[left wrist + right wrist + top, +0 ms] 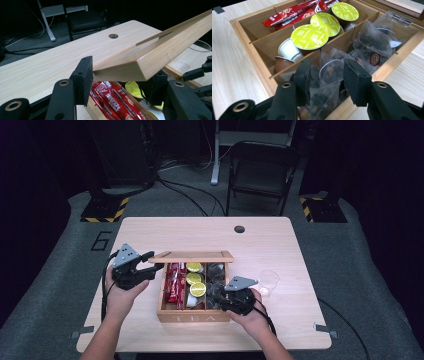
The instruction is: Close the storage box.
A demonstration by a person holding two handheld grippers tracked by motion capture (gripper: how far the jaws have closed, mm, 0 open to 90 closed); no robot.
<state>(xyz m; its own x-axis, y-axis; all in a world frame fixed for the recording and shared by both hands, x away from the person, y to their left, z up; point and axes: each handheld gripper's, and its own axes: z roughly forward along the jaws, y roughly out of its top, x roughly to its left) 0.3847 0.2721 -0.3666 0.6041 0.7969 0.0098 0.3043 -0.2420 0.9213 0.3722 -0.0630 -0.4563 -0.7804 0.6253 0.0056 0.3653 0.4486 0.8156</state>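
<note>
A wooden tea box (192,316) stands at the middle of the table. My left gripper (155,267) is shut on the left front corner of its lid (192,256), holding it raised. The left gripper view shows that lid (155,52) pinched between the jaws of the left gripper (120,77). My right gripper (218,292) dips into the box's right compartment. In its own view the right gripper (327,75) is open, with a clear tea bag (329,72) standing between the jaws. Red Nescafe sticks (292,12) fill the left compartment. Yellow-green capsules (309,36) fill the middle one.
More tea bags (374,40) lie deeper in the right compartment. A clear plastic cup (269,281) stands on the table (260,245) just right of the box. A cable hole (239,228) sits near the far edge, and a folding chair (262,170) stands beyond.
</note>
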